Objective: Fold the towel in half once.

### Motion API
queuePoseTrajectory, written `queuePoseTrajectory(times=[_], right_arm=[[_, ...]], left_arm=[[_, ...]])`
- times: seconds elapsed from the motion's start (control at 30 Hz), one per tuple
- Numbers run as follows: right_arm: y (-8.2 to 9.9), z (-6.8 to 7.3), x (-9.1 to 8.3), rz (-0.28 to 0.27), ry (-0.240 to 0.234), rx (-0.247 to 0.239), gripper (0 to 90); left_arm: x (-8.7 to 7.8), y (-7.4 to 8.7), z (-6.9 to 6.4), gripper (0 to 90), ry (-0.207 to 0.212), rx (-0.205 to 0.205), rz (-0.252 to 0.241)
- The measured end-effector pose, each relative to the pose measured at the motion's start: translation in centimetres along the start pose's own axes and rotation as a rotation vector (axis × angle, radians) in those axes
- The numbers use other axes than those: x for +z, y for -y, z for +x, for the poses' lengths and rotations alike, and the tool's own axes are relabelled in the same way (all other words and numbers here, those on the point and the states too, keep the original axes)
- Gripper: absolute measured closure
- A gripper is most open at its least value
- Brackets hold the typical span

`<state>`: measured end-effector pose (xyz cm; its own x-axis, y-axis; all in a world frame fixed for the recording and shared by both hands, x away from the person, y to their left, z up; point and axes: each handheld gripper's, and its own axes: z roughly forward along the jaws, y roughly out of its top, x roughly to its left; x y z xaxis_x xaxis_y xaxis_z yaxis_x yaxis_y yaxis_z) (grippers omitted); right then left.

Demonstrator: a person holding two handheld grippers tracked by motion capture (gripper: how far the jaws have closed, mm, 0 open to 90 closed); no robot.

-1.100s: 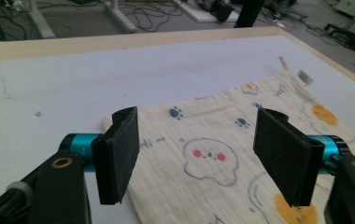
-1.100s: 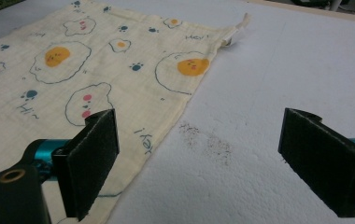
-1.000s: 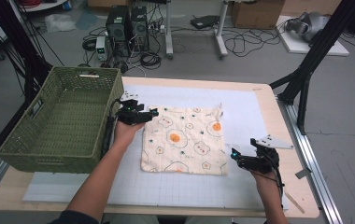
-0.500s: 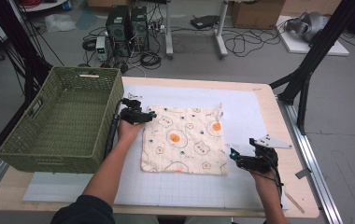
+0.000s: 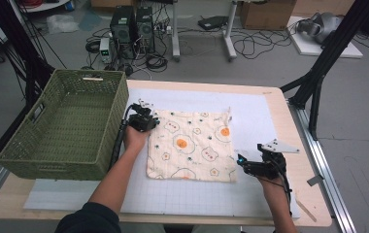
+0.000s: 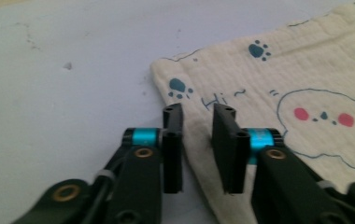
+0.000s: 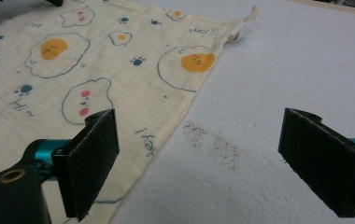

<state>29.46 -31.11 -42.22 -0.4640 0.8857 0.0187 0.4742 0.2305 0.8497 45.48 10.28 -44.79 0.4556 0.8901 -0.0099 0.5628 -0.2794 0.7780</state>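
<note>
— Where's the cloth [image 5: 192, 145]?

— Flat on the white surface [image 5: 265, 116], just beside the green basket [image 5: 61, 126].

— And the left gripper [image 6: 197, 140]?

— At the cloth's far left corner. Its fingers [image 6: 173, 144] have just been closing, now narrow, with the hem between them; I can't tell if they pinch it.

— The right gripper [image 7: 222, 158]?

— Fingers [image 7: 94, 158] wide, holding nothing, over the cloth's near right edge.

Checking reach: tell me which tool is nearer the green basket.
Left. The left tool sits at the cloth's near-basket corner, right beside the green basket; the right tool is across the cloth.
</note>
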Motion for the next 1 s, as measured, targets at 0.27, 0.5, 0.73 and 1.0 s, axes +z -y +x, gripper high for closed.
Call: queuePoseTrajectory(times=[0.27, 0.5, 0.73, 1.0], right_arm=[[-1.7, -1.1, 1.8, 0.003, 0.016, 0.012, 11.8], [-4.3, -2.5, 5.2, 0.045, -0.02, 0.016, 11.8], [-6.1, -3.6, 8.8, 0.11, -0.019, 0.034, 11.8], [-6.8, -4.7, 12.7, 0.163, 0.012, 0.099, 27.3]], left_arm=[[0.1, 0.2, 0.4, 86.4, 0.044, -0.063, -0.016], [0.1, 0.4, 0.8, 86.5, 0.074, -0.076, -0.028], [0.1, 0.4, 0.9, 86.5, 0.075, -0.078, -0.026], [0.1, 0.5, 1.0, 86.5, 0.085, -0.089, -0.03]])
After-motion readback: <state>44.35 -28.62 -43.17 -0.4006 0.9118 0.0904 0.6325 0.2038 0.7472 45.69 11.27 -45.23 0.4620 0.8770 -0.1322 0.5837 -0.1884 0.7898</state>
